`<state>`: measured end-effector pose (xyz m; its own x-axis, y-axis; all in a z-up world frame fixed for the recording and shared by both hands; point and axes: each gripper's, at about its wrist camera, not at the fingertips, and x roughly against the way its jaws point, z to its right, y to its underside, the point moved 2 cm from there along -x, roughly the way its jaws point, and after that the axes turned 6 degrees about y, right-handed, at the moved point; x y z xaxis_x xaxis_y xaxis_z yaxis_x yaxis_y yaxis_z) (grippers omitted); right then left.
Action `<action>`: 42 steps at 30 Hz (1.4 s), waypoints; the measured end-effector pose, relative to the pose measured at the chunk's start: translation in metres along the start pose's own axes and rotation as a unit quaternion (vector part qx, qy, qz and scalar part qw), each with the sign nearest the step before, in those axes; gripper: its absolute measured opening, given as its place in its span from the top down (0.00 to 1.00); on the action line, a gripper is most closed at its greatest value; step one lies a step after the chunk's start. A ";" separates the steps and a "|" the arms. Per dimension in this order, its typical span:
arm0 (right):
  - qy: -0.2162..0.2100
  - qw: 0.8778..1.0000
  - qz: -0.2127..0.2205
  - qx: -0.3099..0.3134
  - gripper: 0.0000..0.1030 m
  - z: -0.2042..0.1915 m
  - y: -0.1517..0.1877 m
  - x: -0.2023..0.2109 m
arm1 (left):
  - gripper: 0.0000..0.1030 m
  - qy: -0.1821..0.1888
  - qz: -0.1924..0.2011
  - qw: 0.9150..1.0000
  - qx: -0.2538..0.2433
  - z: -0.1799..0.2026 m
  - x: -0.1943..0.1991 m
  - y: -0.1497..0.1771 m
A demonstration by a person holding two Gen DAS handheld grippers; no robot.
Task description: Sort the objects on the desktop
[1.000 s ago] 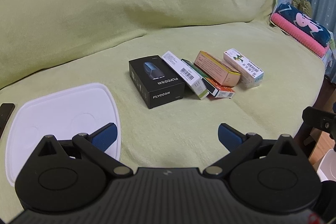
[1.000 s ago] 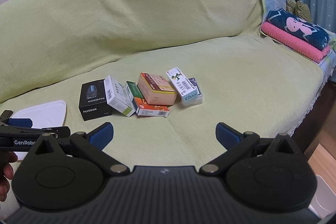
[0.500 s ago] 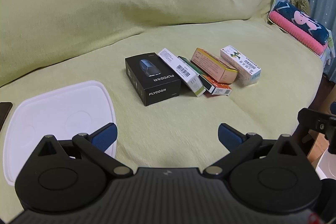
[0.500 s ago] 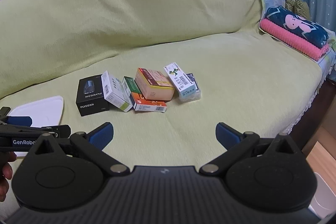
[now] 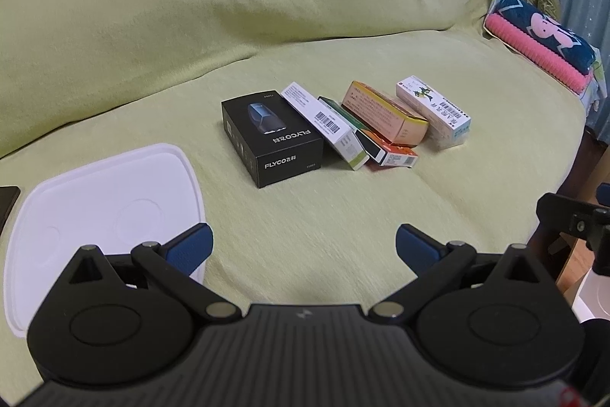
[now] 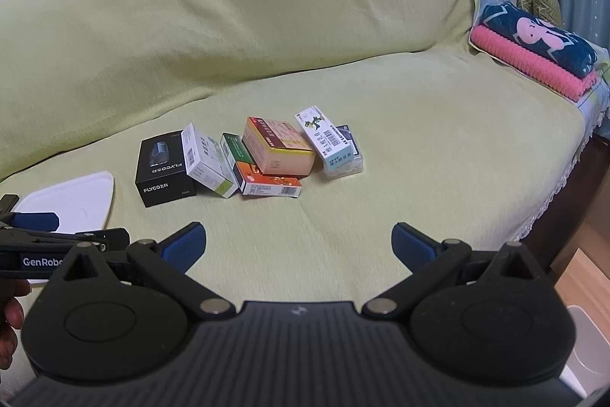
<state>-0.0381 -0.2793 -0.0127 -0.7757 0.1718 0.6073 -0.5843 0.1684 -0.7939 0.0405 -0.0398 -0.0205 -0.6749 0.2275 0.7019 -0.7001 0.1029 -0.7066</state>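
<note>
Boxes sit in a tight row mid-seat on the sofa (image 5: 305, 6), well back from its front edge. Leftmost is the black box (image 5: 271, 136), lying flat, FLYCO print on top and on the near end. A white box (image 5: 320, 124) leans on its right side, tilted, barcode up. Next a green box (image 5: 349, 126), also tilted, its low end over a red box (image 5: 394, 159) lying flat at the front of the row. A peach box (image 5: 383, 113) rests across green and red. A pale box (image 5: 432, 111) with barcode ends the row on the right, just beside peach; the right wrist view shows it lying on a clear-wrapped dark pack (image 6: 349, 155). A white lid (image 5: 99, 212) lies flat near the seat's front-left, apart from the boxes; a dark flat item at its left edge is cut off, can't identify. Left gripper (image 5: 304, 241) hangs over the front part of the seat, jaws wide apart, nothing between them; its left pad (image 5: 190, 243) overlaps the lid's near-right corner in view, contact unclear. Right gripper (image 6: 298, 241) likewise: jaws spread wide, empty, short of the row. Folded towels (image 6: 533, 52), pink under dark blue, sit at the seat's far-right end. Fingers (image 6: 9, 319) show at the left edge of the right wrist view, under the left gripper's body.
</note>
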 end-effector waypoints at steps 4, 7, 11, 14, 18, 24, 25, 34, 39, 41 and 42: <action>0.000 1.000 -0.001 -0.002 0.00 0.001 0.001 -0.001 | 0.00 -0.001 -0.001 1.000 0.000 0.001 0.000 0.001; -0.001 1.000 -0.001 -0.004 0.00 0.001 0.001 -0.001 | 0.00 -0.001 -0.002 1.000 0.000 0.001 0.000 0.001; -0.002 1.000 -0.003 -0.004 0.00 0.001 0.002 -0.002 | 0.00 -0.002 -0.002 1.000 0.001 0.001 -0.001 0.000; -0.002 1.000 -0.003 -0.004 0.00 0.002 0.002 -0.002 | 0.00 -0.001 -0.003 1.000 0.001 0.001 -0.002 0.000; -0.002 1.000 -0.005 -0.006 0.00 0.001 0.003 -0.003 | 0.00 0.001 -0.004 1.000 0.001 0.001 -0.003 0.001; -0.001 1.000 -0.009 -0.004 0.00 0.001 0.004 -0.005 | 0.00 0.003 -0.006 1.000 0.002 0.000 -0.003 0.001; -0.001 1.000 -0.009 -0.004 0.00 0.001 0.004 -0.005 | 0.00 0.003 -0.006 1.000 0.002 0.000 -0.003 0.001; -0.001 1.000 -0.013 -0.006 0.00 0.001 0.006 -0.007 | 0.00 0.002 -0.008 1.000 0.002 0.002 -0.002 0.001; -0.002 1.000 -0.015 -0.007 0.00 0.001 0.006 -0.007 | 0.00 0.003 -0.010 1.000 0.002 0.002 -0.005 0.002; -0.002 1.000 -0.016 -0.008 0.00 0.003 0.007 -0.008 | 0.00 0.003 -0.012 1.000 0.003 0.002 -0.006 0.002; -0.001 1.000 -0.017 -0.009 0.00 0.003 0.007 -0.008 | 0.00 0.004 -0.013 1.000 0.004 0.003 -0.006 0.003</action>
<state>-0.0367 -0.2823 -0.0234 -0.7567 0.1630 0.6331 -0.6055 0.1905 -0.7727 0.0420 -0.0433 -0.0264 -0.6542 0.2322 0.7198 -0.7197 0.1016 -0.6868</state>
